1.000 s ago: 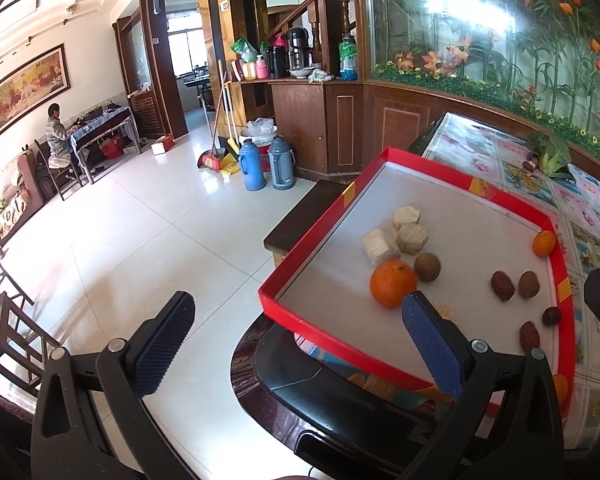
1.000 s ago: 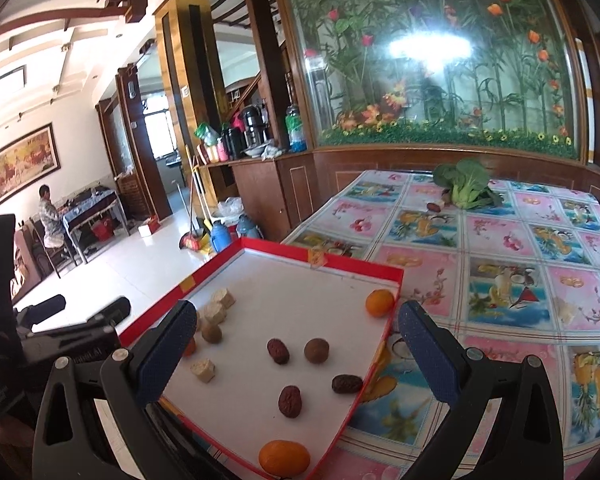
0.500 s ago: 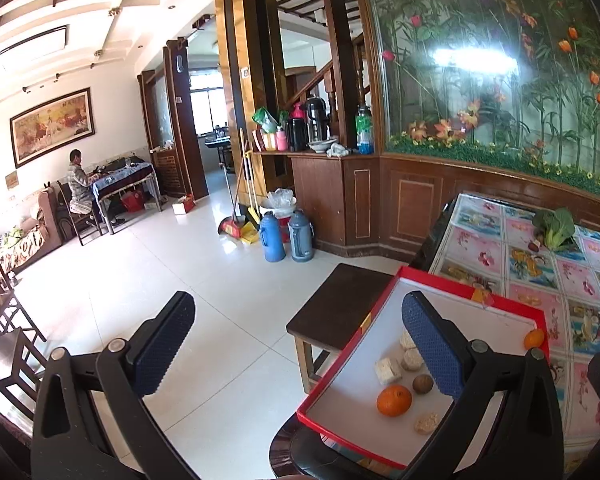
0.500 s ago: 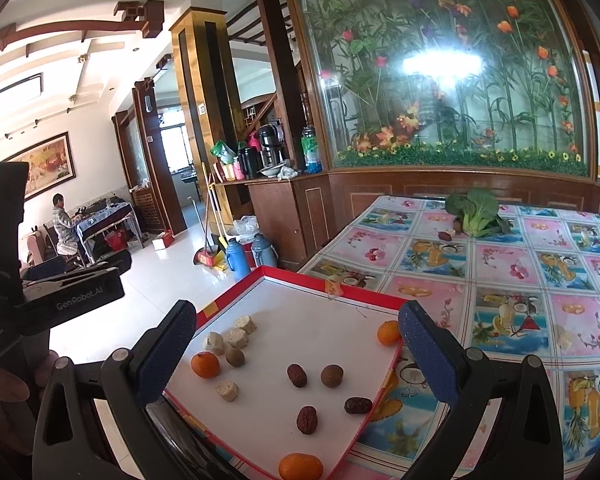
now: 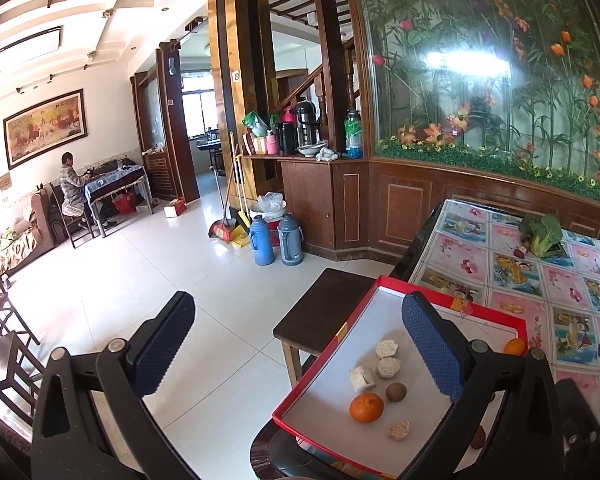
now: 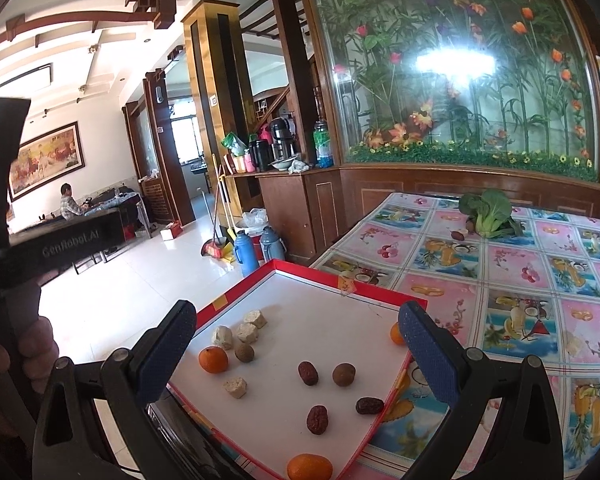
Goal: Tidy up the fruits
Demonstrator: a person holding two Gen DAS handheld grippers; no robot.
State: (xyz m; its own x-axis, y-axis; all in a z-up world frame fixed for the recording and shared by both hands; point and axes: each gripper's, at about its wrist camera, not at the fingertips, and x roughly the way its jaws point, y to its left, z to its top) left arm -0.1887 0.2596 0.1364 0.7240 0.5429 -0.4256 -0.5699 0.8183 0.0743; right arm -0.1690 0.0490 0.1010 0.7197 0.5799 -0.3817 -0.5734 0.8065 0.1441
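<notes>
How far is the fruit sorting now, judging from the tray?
Little looks done. On the red tray, fruits lie scattered: oranges at three separate spots, dark dates loose in the middle, pale chunks partly clustered. Nothing is in hand: the right tool and left tool are open and empty above it. Almost all grouping is left.

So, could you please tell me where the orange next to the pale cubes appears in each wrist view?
Left wrist: the orange sits low, right of centre, near the tray's front edge.
Right wrist: the orange sits lower left, by the left finger.
Shared landmark: the round brown fruit beside it.
</notes>
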